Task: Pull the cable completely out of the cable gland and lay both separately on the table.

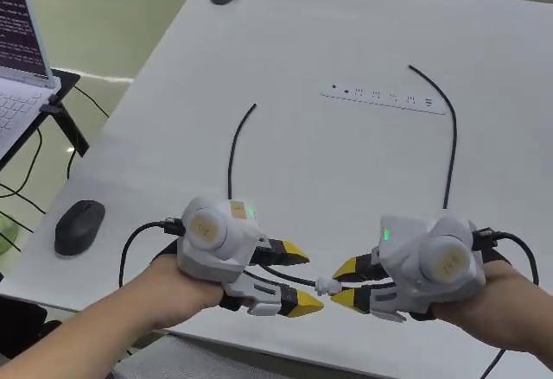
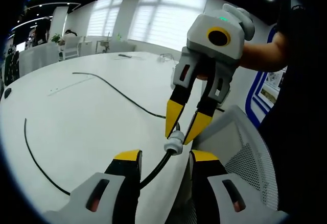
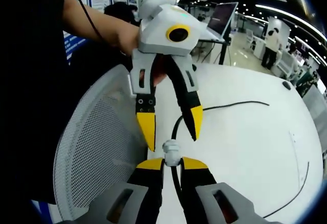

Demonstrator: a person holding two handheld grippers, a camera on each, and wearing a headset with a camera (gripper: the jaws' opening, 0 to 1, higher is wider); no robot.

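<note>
Cable gland (image 2: 173,143) partly hidden between right gripper (image 2: 180,132) fingers (image 2: 174,113)

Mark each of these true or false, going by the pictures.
1. The cable gland lies flat on the table. False: it is held up off the surface at the tips of the right gripper.
2. The left gripper has its jaws apart, with the black cable running between them. True.
3. The cable is already out of the gland. False: it still runs into the gland.
4. A white power strip lies on the table beyond the grippers. True.
5. The laptop stands at the right edge of the head view. False: the laptop is at the left edge.
</note>
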